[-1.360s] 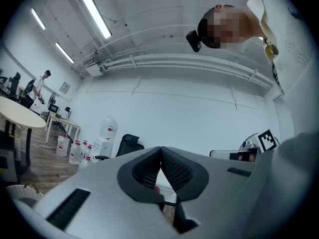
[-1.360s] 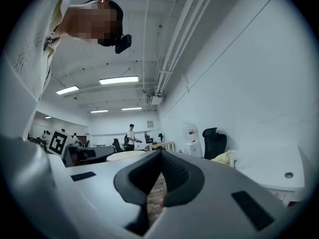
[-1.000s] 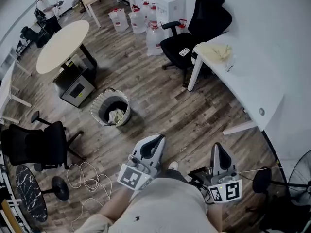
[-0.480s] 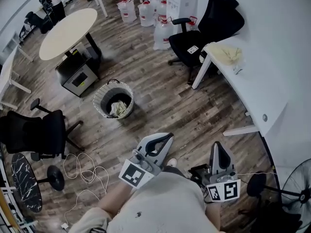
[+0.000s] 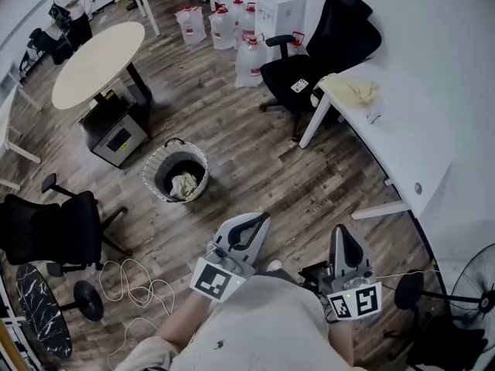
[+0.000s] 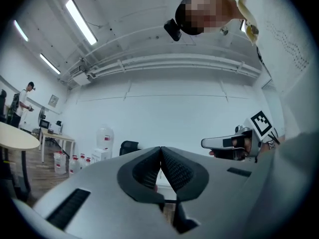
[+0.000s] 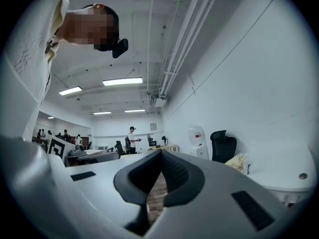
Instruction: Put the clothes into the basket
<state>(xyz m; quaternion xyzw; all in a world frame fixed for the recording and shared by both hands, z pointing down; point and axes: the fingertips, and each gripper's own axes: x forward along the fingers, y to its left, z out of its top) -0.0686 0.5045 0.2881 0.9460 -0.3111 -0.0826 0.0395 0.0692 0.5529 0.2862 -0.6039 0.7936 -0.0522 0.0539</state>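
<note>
A round woven basket (image 5: 155, 163) stands on the wood floor, with a pale cloth (image 5: 185, 184) lying inside it. A yellowish cloth (image 5: 354, 91) lies on the near end of the white table (image 5: 402, 149); it also shows far off in the right gripper view (image 7: 238, 162). My left gripper (image 5: 259, 219) and right gripper (image 5: 340, 230) are held close to my body, well short of both basket and table. Both are shut with nothing between the jaws, as seen in the left gripper view (image 6: 160, 149) and the right gripper view (image 7: 160, 152).
A black office chair (image 5: 321, 49) stands by the table end, with water jugs (image 5: 249, 56) behind it. A round table (image 5: 97, 60) and a black box (image 5: 116, 134) stand left of the basket. Another black chair (image 5: 54, 230) and a loose cable (image 5: 135, 288) are at the lower left. A person (image 5: 66, 14) stands far back.
The scene has shifted a little in the head view as I move across the floor. Both grippers stay shut in front of my body. The far person has changed place.
</note>
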